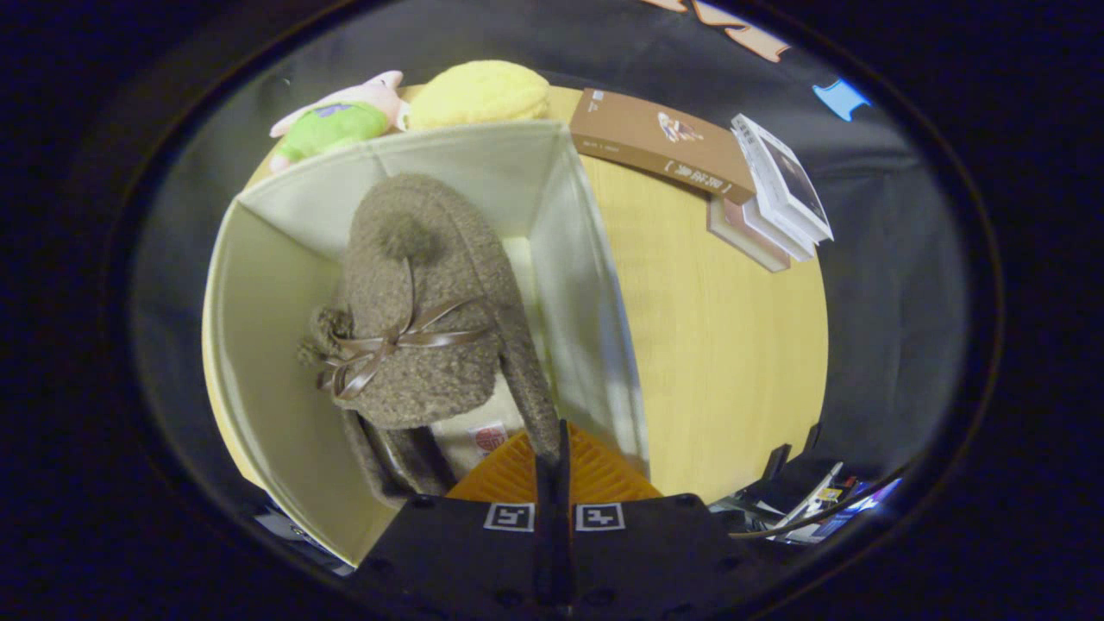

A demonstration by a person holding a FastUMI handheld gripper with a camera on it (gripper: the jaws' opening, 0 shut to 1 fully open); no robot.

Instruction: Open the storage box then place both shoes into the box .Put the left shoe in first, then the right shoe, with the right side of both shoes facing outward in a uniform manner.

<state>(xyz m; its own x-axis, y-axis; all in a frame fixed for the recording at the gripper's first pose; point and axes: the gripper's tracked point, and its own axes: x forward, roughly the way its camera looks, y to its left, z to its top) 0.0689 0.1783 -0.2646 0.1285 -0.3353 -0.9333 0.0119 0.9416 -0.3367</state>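
A brown fuzzy shoe (423,293) with a ribbon bow and pom-poms hangs toe-away inside the open cream storage box (259,345). My gripper (552,457) is shut on the thin rim of the shoe's opening at its heel end, the fingers nearly together. The shoe's pale insole (479,431) shows just ahead of the fingers. More brown fuzzy material (379,457) lies under the shoe near the box's near wall; I cannot tell whether it belongs to this shoe or a second one. The box floor is largely hidden by the shoe.
The box stands on a round wooden table (724,345). Behind the box sit a pink and green plush toy (341,116) and a yellow plush (479,90). A stack of books (716,168) lies beyond the box's right wall. Loose clutter (819,504) lies below the table's near right edge.
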